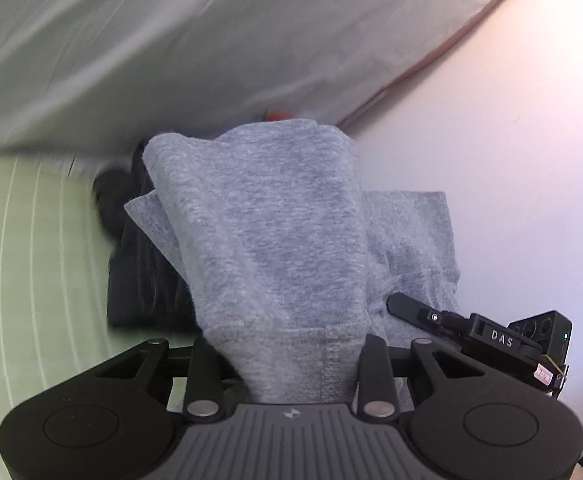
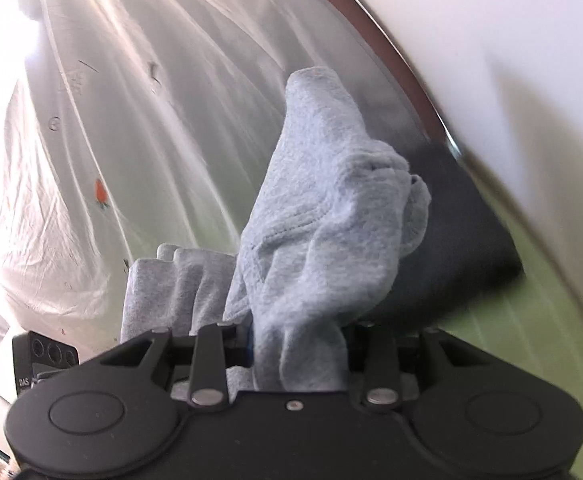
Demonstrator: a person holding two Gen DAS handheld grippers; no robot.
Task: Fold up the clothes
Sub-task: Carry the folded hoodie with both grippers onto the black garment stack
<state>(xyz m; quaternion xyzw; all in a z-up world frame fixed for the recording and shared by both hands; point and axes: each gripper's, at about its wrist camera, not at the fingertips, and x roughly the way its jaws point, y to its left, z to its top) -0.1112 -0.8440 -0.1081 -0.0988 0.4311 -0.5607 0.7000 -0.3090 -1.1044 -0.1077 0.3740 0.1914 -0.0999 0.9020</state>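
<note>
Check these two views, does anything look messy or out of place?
Nothing damaged or spilled. The gray garment hangs bunched and uneven from the left claw and right claw, above a neatly folded dark garment on the green striped sheet.

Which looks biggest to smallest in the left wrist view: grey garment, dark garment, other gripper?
1. Grey garment, though nearness to the camera inflates it.
2. Dark garment, partly hidden.
3. Right gripper, only part showing.
</note>
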